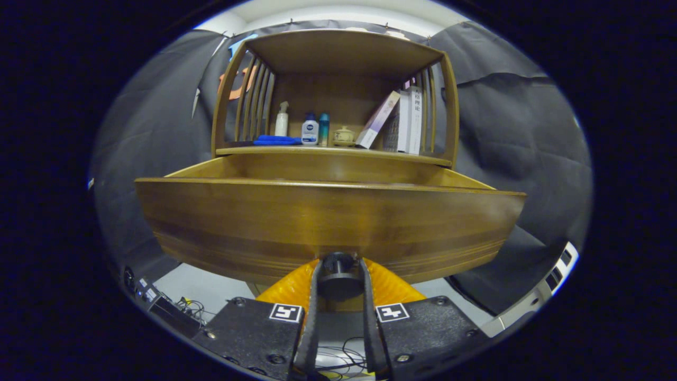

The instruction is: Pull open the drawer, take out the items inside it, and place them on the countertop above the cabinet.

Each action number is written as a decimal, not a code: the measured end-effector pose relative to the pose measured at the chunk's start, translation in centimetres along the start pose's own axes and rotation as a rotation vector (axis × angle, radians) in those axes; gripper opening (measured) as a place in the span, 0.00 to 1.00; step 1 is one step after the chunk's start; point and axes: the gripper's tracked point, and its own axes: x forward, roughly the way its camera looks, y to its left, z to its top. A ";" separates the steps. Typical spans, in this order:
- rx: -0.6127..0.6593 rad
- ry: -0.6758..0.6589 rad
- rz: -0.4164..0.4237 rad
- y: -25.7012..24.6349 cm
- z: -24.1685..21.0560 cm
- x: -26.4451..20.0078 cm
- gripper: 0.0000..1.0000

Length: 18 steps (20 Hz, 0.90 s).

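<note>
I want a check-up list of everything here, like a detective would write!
Surface: countertop above the drawer, wooden, under a slatted shelf frame.
Job's things: drawer pulled out; its inside is hidden behind its front panel. Dark round knob on the front.
Clutter: on the countertop, blue cloth, white spray bottle, two small bottles, small lidded pot, leaning books.
Grippers: hand-held gripper, both fingers pressing on the knob.
Cables: loose wires on the floor beside dark boxes.
Surroundings: black cloth wall behind the cabinet, pale floor.
</note>
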 end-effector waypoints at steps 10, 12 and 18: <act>0.011 -0.073 0.059 -2.7 7.3 -4.1 1.00; 0.018 -0.065 0.074 -3.5 9.7 -4.0 1.00; -0.070 -0.004 0.148 -3.9 16.8 -1.1 1.00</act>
